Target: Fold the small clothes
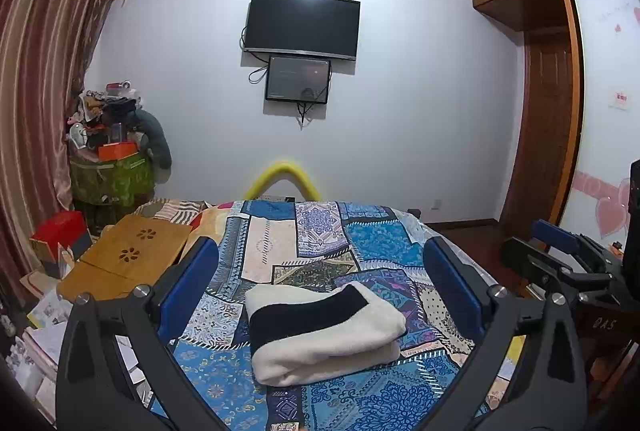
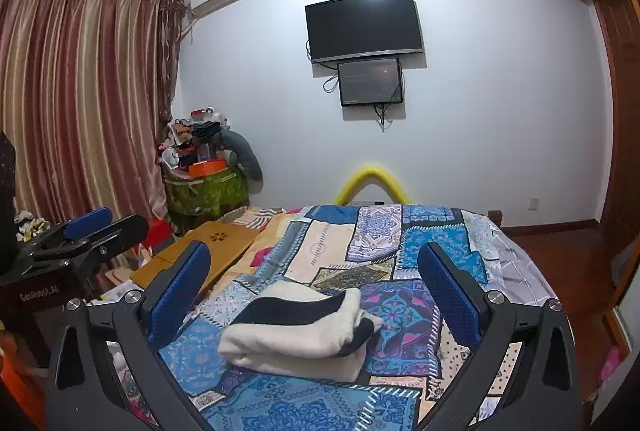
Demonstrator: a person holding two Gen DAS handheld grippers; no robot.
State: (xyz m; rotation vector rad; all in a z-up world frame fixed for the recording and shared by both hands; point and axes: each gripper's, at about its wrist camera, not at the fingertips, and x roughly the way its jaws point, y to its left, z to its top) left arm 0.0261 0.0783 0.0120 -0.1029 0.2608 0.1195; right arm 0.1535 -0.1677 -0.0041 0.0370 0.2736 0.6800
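Left gripper: the black hand-held left gripper with blue ribbed pads (image 1: 320,283) is held above the bed, its jaws spread wide and empty, framing the garment without touching it.
Right gripper: the matching black hand-held right gripper with blue pads (image 2: 314,283) is likewise parted, gripping nothing, just beside the left one.
Garment: a cream fleece garment with a broad black band (image 1: 320,331), folded into a thick rectangular bundle, lies on the near part of the patchwork blue bedspread (image 1: 360,239), roughly midway between the bed's side edges.
Look: the layers sit stacked, with a rounded fold facing the near edge; in the right wrist view one corner (image 2: 370,323) bulges out loosely.
Step in hand: the fold looks essentially finished. If tidying is wanted, tuck that loose corner with a light pinch and press the top flat, without dragging the bundle across the bedspread.
Beyond: a bamboo lap tray (image 1: 132,251) lies at the bed's left edge; a black wall television (image 1: 302,25) hangs on the far wall.
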